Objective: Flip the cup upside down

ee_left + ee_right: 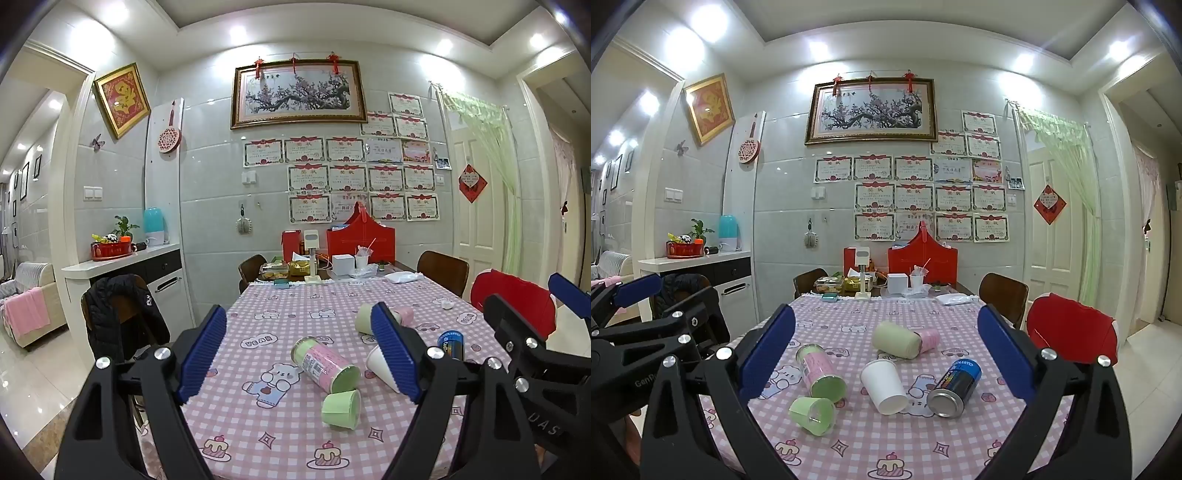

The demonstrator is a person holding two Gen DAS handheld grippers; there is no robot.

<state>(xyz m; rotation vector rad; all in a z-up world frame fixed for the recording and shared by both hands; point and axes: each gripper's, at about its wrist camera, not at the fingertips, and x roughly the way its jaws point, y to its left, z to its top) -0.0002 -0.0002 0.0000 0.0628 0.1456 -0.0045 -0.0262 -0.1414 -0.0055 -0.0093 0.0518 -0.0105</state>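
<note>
Blue-padded jaws of both grippers frame the scene from the near edge of the desk (923,443), each pair standing wide apart with nothing between them: left gripper (299,354), right gripper (886,354). White paper cup (884,386), the landmark, lies on its side on the pink checked cloth, wide mouth turned away from the cameras and base toward them; in the left wrist view it is partly hidden behind the left gripper's right pad (380,365). Just left of the cup lies a pink-and-green canister (822,373), also on its side. Nearer the cameras and left of the cup lies a small green cup (812,413), tipped over, close beside the canister's end; contact between them cannot be told. Just right of the white cup lies a dark spray can (955,387), its metal base toward the cameras. Beyond the cup lies a second green-and-pink canister (905,339). Red-backed chair (1071,332) stands well to the cup's right, off the desk.
</note>
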